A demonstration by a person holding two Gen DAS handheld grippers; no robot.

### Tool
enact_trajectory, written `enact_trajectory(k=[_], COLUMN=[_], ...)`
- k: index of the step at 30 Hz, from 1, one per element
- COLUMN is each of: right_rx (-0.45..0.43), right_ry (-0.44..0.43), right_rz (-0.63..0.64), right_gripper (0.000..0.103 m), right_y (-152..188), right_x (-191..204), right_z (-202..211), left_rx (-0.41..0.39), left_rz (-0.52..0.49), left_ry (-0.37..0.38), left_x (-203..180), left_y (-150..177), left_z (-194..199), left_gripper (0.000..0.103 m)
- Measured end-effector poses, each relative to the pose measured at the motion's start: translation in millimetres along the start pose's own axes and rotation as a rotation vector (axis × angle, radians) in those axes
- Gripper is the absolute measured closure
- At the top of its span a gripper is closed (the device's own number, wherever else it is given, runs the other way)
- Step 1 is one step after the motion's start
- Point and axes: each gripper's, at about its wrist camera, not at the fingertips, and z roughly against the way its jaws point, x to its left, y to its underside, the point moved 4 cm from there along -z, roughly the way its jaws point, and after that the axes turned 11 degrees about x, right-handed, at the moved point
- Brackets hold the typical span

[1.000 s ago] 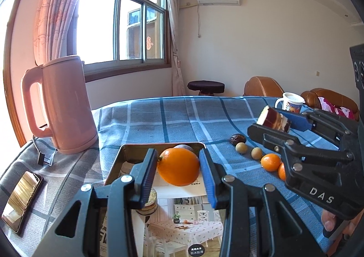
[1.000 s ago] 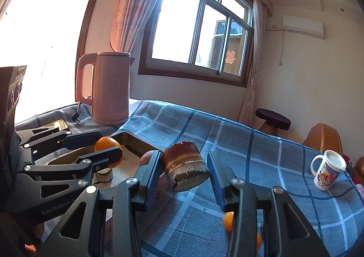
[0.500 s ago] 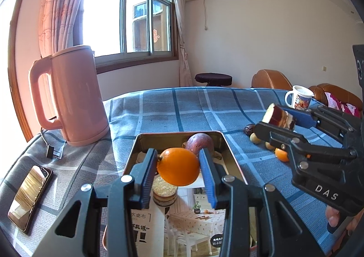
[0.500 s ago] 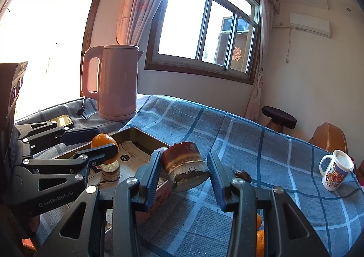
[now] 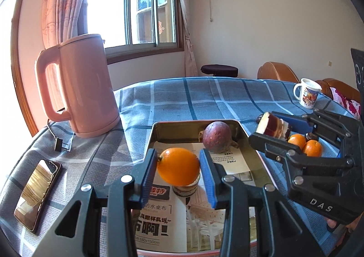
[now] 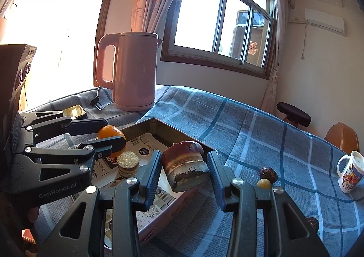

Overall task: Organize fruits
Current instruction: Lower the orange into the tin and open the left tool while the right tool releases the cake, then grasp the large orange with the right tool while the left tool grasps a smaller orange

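Observation:
My left gripper (image 5: pixel 178 169) is shut on an orange (image 5: pixel 178 169) and holds it above the metal tray (image 5: pixel 248 145); it also shows in the right wrist view (image 6: pixel 111 137). My right gripper (image 6: pixel 184 171) is shut on a layered cake piece (image 6: pixel 184 171) above the tray's right rim (image 6: pixel 179 133); the cake also shows in the left wrist view (image 5: pixel 271 125). In the tray lie a purple passion fruit (image 5: pixel 217 136) and a small round cake (image 6: pixel 128 163). Two oranges (image 5: pixel 304 144) and some small fruits (image 6: pixel 267 176) lie on the cloth right of the tray.
A pink kettle (image 5: pixel 79 88) stands left of the tray with its plug and cord (image 5: pixel 58 143). A phone (image 5: pixel 37 191) lies at the near left. A white mug (image 5: pixel 307 93) stands at the far right. The table has a blue checked cloth (image 5: pixel 193 98).
Both grippers have moved left over the tray with their loads. The passion fruit and more of the tray's inside have come into view; the loose fruits have shifted to the right.

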Motion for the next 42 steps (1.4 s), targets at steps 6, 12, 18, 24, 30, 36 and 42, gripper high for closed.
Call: enact_trajectory(k=[6,12,18,24,30,36,42], right_rx=[0.026,0.059,0.118,0.164,0.2,0.206,0.152], right_ry=[-0.023,-0.061,-0.105,-0.114,-0.118,-0.101,-0.037], right_rz=[0.014,0.027,0.028,0.074,0.099,0.1,0.078], right_gripper=[0.06,0.06,0.06,0.06,0.059,0.054,0.044], right_y=[2.0,2.5,4.2,6.2,7.9,8.1,12.9], right_x=[7.3,12.1,14.5,25.2,30.2,29.6,11.4], right_z=[-9.1,-15.8,-28.2,-37.3,-43.8,-44.0,-25.9], left_rx=[0.032,0.078,0.106,0.113,0.104,0.099,0.034], left_rz=[-0.013,-0.033,-0.037,-0.05,-0.072,-0.065,-0.044], left_ry=[-0.01,-0.014,-0.015,-0.024,-0.042,-0.061,-0.022], left_x=[3.5,4.6,7.9,7.9,3.7,5.3,-1.6], left_y=[2.2,4.8,6.6,7.7,8.5,9.1,2.7], left_z=[-4.2,-10.3,-15.0,-15.8,-13.4,-11.6,2.1], left_gripper=[0.063,0.063,0.063,0.062,0.062,0.059,0.031])
